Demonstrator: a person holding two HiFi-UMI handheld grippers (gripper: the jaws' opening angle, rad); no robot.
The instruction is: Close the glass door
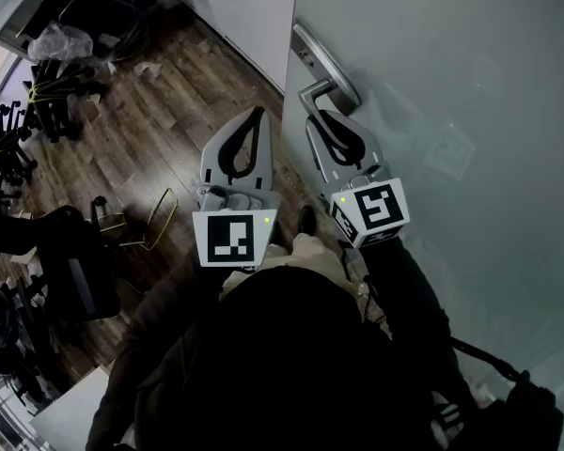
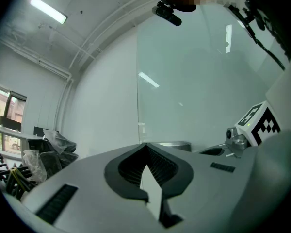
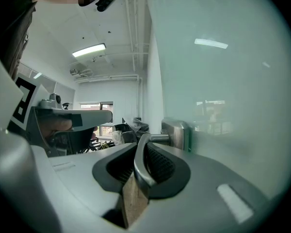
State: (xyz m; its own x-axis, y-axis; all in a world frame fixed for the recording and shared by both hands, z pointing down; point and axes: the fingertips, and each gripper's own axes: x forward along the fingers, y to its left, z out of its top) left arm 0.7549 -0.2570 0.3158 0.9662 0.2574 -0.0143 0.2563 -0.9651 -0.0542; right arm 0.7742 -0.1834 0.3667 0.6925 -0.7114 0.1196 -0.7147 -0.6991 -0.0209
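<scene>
Door handle (image 1: 329, 87) of metal, pinched between the jaws of right gripper (image 1: 323, 120), lever lying against the ribbed pads. Glass door (image 1: 451, 64) frosted, on the person's right, handle mounted near its edge. Left gripper (image 1: 256, 113) pressed together on nothing, just beside the right, above wooden floor (image 1: 150, 130).

Two pale grey handheld tools: the left gripper (image 1: 255, 118) and right gripper (image 1: 316, 125) each taper to a pointed loop lined with black ribbed pads (image 2: 161, 165). Each carries a white cube (image 1: 233, 237) printed with black square markers and showing a small green light (image 1: 266, 220). The wearer's jacket (image 1: 291, 365) is dark, sleeves included. What looks like a thin black cable (image 1: 484, 357) runs beside the right sleeve.
</scene>
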